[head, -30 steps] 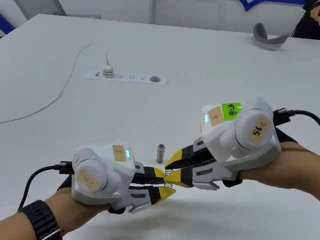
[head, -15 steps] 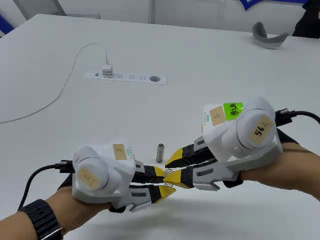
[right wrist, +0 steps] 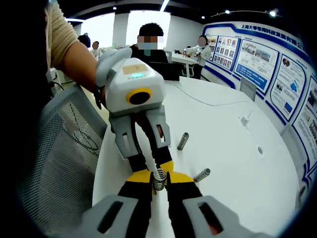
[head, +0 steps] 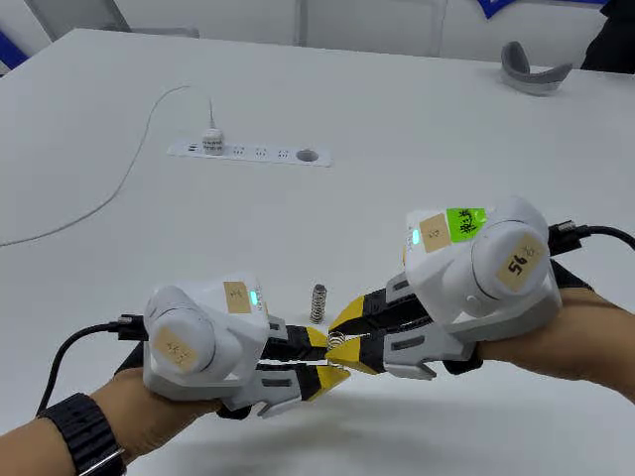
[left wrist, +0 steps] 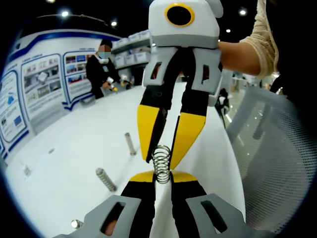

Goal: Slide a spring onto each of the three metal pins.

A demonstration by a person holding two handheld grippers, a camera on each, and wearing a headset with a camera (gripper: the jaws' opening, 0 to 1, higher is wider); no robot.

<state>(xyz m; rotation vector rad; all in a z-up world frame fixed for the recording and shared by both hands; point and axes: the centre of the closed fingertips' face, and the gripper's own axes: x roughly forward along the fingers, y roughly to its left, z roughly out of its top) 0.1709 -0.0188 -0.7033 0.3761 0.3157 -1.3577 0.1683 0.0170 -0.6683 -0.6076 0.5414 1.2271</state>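
Note:
My two grippers meet tip to tip low over the white table (head: 417, 149). The right gripper (head: 340, 337) is shut on a small steel spring (head: 337, 344). The left gripper (head: 328, 363) points at it from the other side, jaws closed on what looks like a thin metal pin, mostly hidden inside the spring. In the left gripper view the spring (left wrist: 161, 163) stands at my own jaw tips, with the right gripper's fingertips (left wrist: 190, 131) around its far end. Behind stand a pin wearing a spring (head: 318, 302) and a bare pin (left wrist: 130, 144).
A white power strip (head: 248, 154) with a plug and cable lies at the back left. A grey curved object (head: 536, 71) rests at the far right edge. A mesh chair (left wrist: 277, 163) stands by the table, and people are in the background.
The right gripper has sunk slightly and rolled a little. The tips of both grippers stay together at the spring.

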